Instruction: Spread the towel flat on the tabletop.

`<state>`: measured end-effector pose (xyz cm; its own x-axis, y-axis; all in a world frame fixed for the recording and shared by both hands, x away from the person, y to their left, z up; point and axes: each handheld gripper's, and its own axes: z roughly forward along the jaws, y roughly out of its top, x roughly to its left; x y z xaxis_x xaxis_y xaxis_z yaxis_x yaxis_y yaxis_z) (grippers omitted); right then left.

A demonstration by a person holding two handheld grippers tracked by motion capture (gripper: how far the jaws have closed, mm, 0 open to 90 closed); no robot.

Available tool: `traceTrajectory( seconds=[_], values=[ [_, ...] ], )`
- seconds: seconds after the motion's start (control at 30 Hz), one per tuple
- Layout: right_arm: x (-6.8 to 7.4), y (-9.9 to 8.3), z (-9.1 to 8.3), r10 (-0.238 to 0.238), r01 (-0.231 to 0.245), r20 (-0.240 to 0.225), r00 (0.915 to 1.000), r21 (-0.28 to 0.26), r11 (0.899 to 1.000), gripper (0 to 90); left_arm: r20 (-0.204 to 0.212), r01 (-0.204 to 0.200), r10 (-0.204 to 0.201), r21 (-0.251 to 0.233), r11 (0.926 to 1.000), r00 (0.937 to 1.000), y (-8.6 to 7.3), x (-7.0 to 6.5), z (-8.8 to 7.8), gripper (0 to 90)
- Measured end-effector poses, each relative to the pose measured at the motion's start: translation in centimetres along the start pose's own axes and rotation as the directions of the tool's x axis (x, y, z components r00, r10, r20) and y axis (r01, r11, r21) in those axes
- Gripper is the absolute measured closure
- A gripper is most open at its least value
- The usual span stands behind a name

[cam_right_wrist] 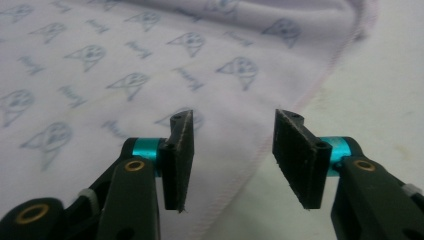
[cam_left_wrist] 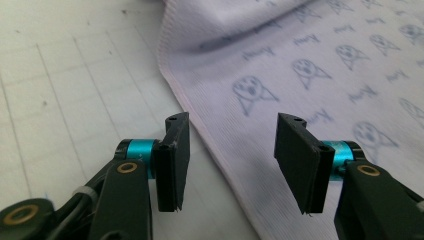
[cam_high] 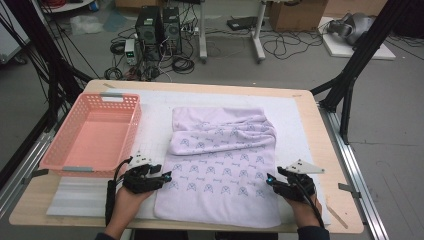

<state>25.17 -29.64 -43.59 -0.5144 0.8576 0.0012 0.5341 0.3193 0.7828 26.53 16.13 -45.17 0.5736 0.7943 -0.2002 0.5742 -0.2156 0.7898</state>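
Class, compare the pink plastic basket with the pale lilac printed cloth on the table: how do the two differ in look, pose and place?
The pink plastic basket is a stiff, perforated, plain-coloured box with upright walls; the pale lilac printed cloth is soft and lies flat, its far part folded back over itself. The basket is unpatterned, while the cloth bears small grey-blue motifs. The basket sits at the table's left; the cloth lies in the middle. Both rest on the white mat.

A pink plastic basket sits on the left of the wooden tabletop, resting partly on a white mat, while on the floor beyond the far edge stand two black computer towers among tangled cables.
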Motion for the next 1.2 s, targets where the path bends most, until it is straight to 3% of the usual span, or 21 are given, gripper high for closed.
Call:
traceTrajectory(
  seconds=[0.1,0.13,0.17,0.2,0.27,0.3,0.37,0.4,0.5,0.57,0.6,0.73,0.8,0.93,1.0,1.07,1.1,1.2],
  values=[
    [0.8,-0.5,0.4,-0.008,0.009,-0.029,0.9995,0.028,1.0,55.1,0.027,-0.035,0.035,-0.002,0.9994,0.999,-0.6,-0.8,-0.4,52.1],
    [1.0,-0.6,0.6,-0.022,0.023,-0.034,0.9992,0.05,0.998,57.7,0.042,-0.059,0.059,0.004,0.9982,0.9974,-0.8,-1.2,-0.4,58.6],
    [1.2,-0.8,0.8,-0.037,0.039,-0.033,0.9988,0.061,0.997,60.9,0.032,-0.085,0.084,0.009,0.9964,0.9959,-0.9,-1.7,-0.5,63.2],
    [1.3,-0.8,0.8,-0.039,0.042,-0.047,0.9981,0.053,0.998,70.2,0.006,-0.102,0.102,0.011,0.9947,0.9948,-1.0,-2.0,-0.5,71.2],
    [1.3,-0.7,0.7,-0.049,0.052,-0.045,0.9978,0.066,0.996,86.0,-0.005,-0.071,0.071,0.015,0.9974,0.9975,-1.0,-2.2,-0.5,85.3],
    [1.3,-0.6,0.7,-0.066,0.067,-0.026,0.9975,0.074,0.995,87.0,-0.018,-0.077,0.078,0.021,0.9968,0.9968,-0.9,-2.3,-0.5,86.4],
    [0.9,-0.5,0.6,-0.068,0.067,0.02,0.9974,0.074,0.995,87.8,-0.057,-0.091,0.093,0.026,0.9955,0.9941,-0.7,-2.4,-0.5,86.9],
    [0.5,-0.5,0.6,-0.06,0.057,0.035,0.9976,0.07,0.996,87.9,-0.056,-0.074,0.075,0.022,0.997,0.9956,-0.7,-2.3,-0.5,87.0],
    [0.0,-0.5,0.5,-0.022,0.02,0.042,0.9989,0.053,0.998,86.8,-0.018,-0.056,0.057,0.018,0.9983,0.9982,-0.8,-2.0,-0.6,86.4],
    [0.2,-0.5,0.4,-0.044,0.042,0.052,0.9977,0.045,0.998,78.2,0.015,-0.045,0.044,0.022,0.9988,0.9989,-0.8,-1.8,-0.7,78.8],
    [0.2,-0.5,0.2,-0.044,0.042,0.049,0.9978,0.031,0.999,73.1,0.025,-0.034,0.033,0.02,0.9992,0.9991,-0.8,-1.7,-0.8,70.0],
    [0.0,-0.4,-1.0,-0.012,0.013,0.034,0.9993,-0.022,1.0,62.0,0.056,-0.013,0.013,0.001,0.9999,0.9984,-0.8,-1.6,-1.4,60.3],
    [-0.1,-0.5,-1.6,0.014,-0.014,0.018,0.9997,-0.01,1.0,60.1,0.062,-0.016,0.015,0.009,0.9998,0.998,-0.9,-1.8,-1.7,56.0],
    [0.4,-1.4,-2.1,0.009,-0.009,-0.02,0.9998,0.036,0.999,59.2,0.055,-0.036,0.034,0.042,0.9985,0.9979,-1.7,-2.1,-2.0,54.5],
    [0.7,-1.9,-2.2,-0.006,0.008,-0.032,0.9995,0.067,0.998,63.8,0.037,-0.051,0.05,0.03,0.9982,0.9981,-2.0,-2.2,-2.1,58.9],
    [0.9,-2.3,-2.0,-0.026,0.033,-0.064,0.9976,0.107,0.994,77.2,0.032,-0.115,0.113,0.048,0.9923,0.9931,-2.0,-2.3,-2.3,79.5],
    [0.9,-2.4,-2.1,-0.029,0.036,-0.066,0.9974,0.103,0.994,83.4,0.044,-0.113,0.111,0.059,0.9918,0.9929,-2.0,-2.4,-2.4,87.0],
    [0.7,-2.5,-2.3,-0.02,0.03,-0.09,0.9957,0.113,0.993,89.6,0.044,-0.13,0.126,0.087,0.9878,0.991,-2.0,-2.6,-2.9,87.8]
  ],
)
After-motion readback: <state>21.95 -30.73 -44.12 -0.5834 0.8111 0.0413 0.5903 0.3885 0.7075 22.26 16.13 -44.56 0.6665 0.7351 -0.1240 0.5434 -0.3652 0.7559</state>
